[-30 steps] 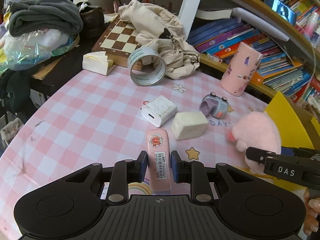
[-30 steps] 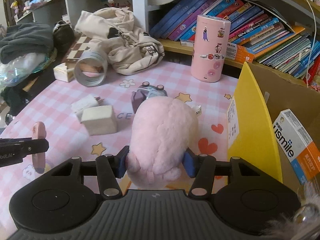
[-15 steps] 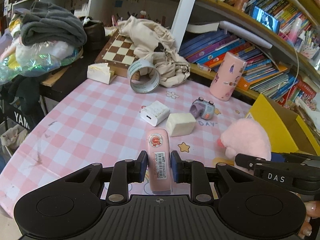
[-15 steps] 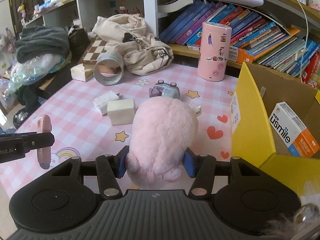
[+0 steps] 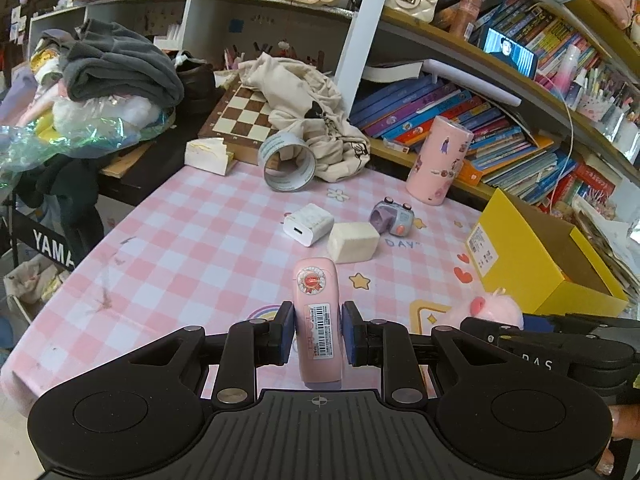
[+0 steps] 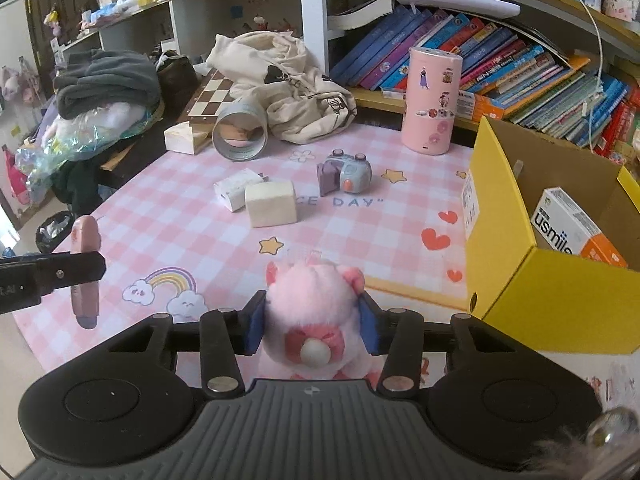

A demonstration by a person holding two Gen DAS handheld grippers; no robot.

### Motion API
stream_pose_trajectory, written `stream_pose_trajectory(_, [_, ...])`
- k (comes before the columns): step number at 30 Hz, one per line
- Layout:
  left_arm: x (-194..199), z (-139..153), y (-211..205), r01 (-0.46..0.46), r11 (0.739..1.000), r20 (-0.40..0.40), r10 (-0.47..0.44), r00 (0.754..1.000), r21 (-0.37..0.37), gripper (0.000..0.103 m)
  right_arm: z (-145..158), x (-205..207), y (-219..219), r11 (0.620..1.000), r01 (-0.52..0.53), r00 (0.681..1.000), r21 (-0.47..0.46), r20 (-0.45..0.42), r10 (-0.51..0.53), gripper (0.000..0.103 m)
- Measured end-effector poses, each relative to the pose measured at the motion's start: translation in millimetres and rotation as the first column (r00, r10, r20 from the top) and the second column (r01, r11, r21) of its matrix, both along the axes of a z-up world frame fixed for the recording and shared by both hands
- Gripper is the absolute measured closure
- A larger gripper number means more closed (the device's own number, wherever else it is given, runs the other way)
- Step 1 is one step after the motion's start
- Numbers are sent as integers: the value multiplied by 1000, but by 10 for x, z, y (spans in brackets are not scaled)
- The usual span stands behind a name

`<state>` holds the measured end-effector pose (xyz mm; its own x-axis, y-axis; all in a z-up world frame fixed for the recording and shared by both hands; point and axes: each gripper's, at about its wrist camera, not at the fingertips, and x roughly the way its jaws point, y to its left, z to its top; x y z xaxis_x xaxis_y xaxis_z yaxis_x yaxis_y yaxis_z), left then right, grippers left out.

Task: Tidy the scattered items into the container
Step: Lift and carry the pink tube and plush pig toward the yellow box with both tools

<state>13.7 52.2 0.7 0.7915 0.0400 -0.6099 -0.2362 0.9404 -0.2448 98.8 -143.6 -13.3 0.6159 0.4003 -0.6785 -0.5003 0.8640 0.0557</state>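
A pink plush toy (image 6: 314,320) and a pink oblong device (image 5: 318,320) were each held above the pink checked tablecloth (image 5: 180,248). At about nine o'clock in the right wrist view, the left gripper (image 5: 316,338) was clamped on the device, which stood upright between its blue pads. At six o'clock the right gripper (image 6: 312,326) squeezed the plush toy on both sides. Still on the cloth near twelve o'clock lay a white charger (image 6: 236,190) touching a cream block (image 6: 271,209) — then a small purple toy camera (image 6: 344,174). At three o'clock stood the open yellow box (image 6: 516,276), holding a white and orange carton (image 6: 576,228) — well apart from both held items.
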Motion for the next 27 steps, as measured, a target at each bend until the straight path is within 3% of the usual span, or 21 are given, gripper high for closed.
stream_pose_trajectory(27, [-437,145,-109,84,996,57,-84,995,-1,80,173,-625,-104,1000,1,999,14,48,-2,59])
